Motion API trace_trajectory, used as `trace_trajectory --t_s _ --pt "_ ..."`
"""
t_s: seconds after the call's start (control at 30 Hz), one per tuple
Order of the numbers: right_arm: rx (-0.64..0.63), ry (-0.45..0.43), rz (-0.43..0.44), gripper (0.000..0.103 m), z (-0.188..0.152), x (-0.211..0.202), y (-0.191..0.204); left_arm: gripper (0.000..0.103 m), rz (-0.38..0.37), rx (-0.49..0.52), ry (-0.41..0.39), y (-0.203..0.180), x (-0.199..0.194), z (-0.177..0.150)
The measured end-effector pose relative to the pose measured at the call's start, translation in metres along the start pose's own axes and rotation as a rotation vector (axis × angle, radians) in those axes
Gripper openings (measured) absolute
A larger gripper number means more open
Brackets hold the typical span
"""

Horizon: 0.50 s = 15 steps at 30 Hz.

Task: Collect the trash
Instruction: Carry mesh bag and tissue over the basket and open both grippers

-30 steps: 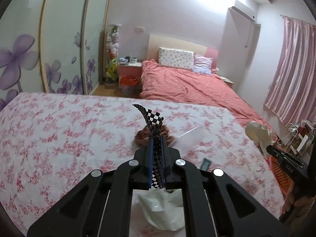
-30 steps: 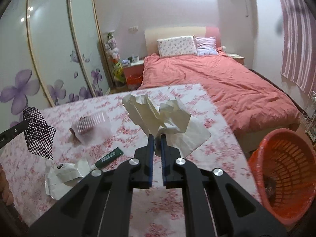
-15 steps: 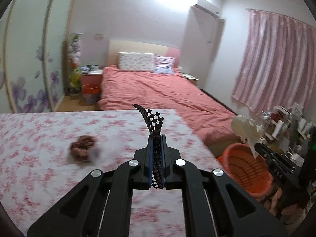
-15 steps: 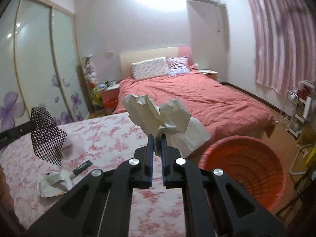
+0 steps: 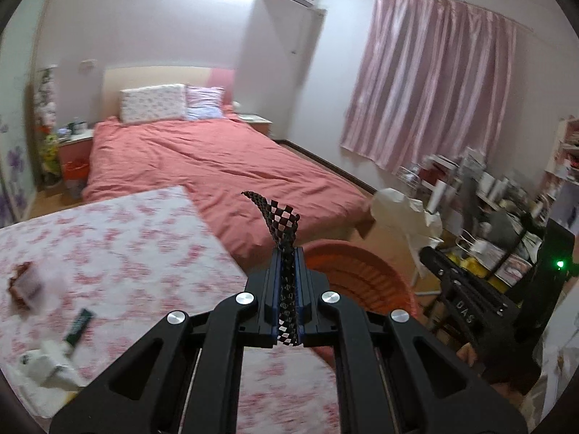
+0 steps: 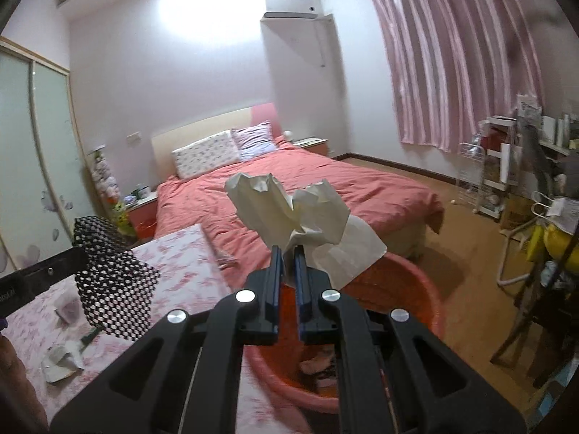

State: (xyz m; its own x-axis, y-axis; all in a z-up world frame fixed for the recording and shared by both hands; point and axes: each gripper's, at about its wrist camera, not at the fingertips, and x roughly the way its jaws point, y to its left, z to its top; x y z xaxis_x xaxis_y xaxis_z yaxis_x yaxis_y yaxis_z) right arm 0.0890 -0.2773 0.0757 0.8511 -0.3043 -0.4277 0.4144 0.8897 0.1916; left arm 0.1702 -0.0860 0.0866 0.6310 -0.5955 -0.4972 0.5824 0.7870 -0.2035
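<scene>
Left gripper (image 5: 287,271): clenched on a strip of black mesh netting (image 5: 280,222), held near the rim of the orange basket (image 5: 362,275).
Right gripper (image 6: 287,264): clenched on a crumpled tissue (image 6: 289,213), held above the basket's mouth.
Orientation: the netting's long axis runs up out of the jaws, tip curling left; the tissue fans upward and to both sides, with no clear long axis.
Risk: the light tissue could drift and land outside the basket if released off-centre; the netting may snag on the pads.
Left on bench (image 5: 126,238): 1 white wrapper (image 5: 47,365), 1 green packet (image 5: 77,327).
</scene>
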Motion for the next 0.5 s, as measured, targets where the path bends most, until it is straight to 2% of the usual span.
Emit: trace_trajectory --t_s 0.23,0.5 --pt "0.027 0.004 -0.033 0.008 -0.007 0.001 -0.033 0.006 -0.071 0.031 0.047 -0.036 0.033 -0.006" --pt "0.042 0.029 -0.034 0.008 -0.013 0.013 -0.046 0.006 -0.107 0.049 0.092 -0.061 0.058 -0.012"
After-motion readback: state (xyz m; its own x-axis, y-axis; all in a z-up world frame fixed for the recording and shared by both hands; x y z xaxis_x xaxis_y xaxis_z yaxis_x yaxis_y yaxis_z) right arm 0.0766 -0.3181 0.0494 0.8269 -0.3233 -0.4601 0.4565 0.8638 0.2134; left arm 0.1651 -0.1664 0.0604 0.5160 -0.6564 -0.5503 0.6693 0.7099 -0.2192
